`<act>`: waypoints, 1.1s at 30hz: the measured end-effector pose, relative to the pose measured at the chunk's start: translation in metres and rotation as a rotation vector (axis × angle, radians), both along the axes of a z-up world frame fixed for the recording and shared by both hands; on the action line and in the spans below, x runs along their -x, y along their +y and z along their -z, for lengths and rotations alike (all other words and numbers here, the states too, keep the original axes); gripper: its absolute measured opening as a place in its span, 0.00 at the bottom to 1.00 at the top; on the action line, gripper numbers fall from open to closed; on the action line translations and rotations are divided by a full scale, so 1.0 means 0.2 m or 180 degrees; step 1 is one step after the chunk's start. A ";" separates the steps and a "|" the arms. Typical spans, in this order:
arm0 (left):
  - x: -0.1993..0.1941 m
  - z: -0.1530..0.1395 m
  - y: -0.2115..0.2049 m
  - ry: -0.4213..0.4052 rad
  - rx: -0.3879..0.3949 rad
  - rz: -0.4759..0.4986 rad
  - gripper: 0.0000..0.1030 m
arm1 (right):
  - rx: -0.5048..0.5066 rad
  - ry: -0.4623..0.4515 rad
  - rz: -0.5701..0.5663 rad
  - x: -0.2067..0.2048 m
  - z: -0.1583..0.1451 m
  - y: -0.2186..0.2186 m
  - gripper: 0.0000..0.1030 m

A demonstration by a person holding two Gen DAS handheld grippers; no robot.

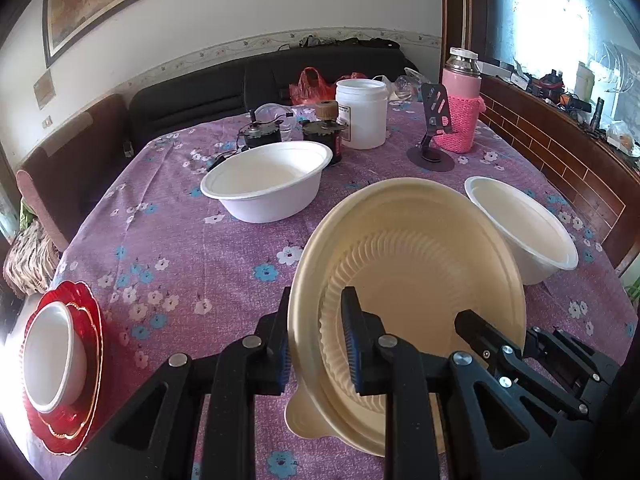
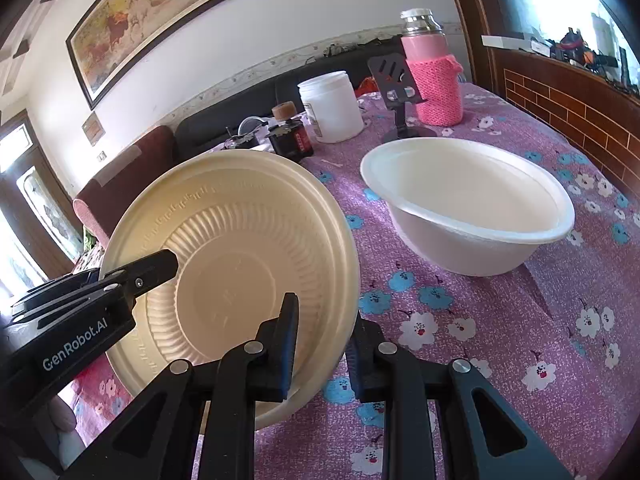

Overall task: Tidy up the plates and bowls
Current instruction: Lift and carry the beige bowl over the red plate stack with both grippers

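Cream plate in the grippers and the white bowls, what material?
Cream plate: looks like thin moulded plastic or pulp, matte, with pressed radial ribs and embossed rim lettering. White bowls: probably foam or moulded pulp, matte, thick rolled rims. Hard to tell which.

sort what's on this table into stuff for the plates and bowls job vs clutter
For the job: cream plate, two white bowls, red plate with the small white bowl on it.

Clutter: white jar, pink flask, phone stand.

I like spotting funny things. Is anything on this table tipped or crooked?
Yes. The cream plate stands tilted on its edge above the purple tablecloth, pinched at its rim by both the left tongs and the right tongs. The white bowls sit flat.
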State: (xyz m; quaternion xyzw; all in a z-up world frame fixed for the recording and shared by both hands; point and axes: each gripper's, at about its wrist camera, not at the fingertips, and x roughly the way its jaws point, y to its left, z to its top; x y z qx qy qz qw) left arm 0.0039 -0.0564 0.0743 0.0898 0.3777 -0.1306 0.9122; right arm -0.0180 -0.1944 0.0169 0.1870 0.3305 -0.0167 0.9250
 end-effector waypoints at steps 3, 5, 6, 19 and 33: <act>0.03 0.00 0.02 -0.0043 -0.0031 -0.0037 0.20 | 0.0048 -0.0033 -0.0039 0.01 -0.01 0.02 0.22; 0.04 0.00 0.03 -0.0066 -0.0058 -0.0065 0.20 | 0.0069 -0.0046 -0.0082 0.02 -0.02 0.04 0.22; 0.05 0.00 0.04 -0.0061 -0.0055 -0.0078 0.20 | 0.0061 -0.0052 -0.0104 0.02 -0.02 0.05 0.22; 0.11 -0.01 0.21 0.0065 0.0121 -0.0244 0.20 | -0.0013 -0.0085 -0.0300 0.06 -0.06 0.15 0.20; 0.29 -0.19 0.54 -0.0087 0.0503 -0.0482 0.21 | 0.0140 -0.0201 -0.0601 0.15 -0.29 0.40 0.20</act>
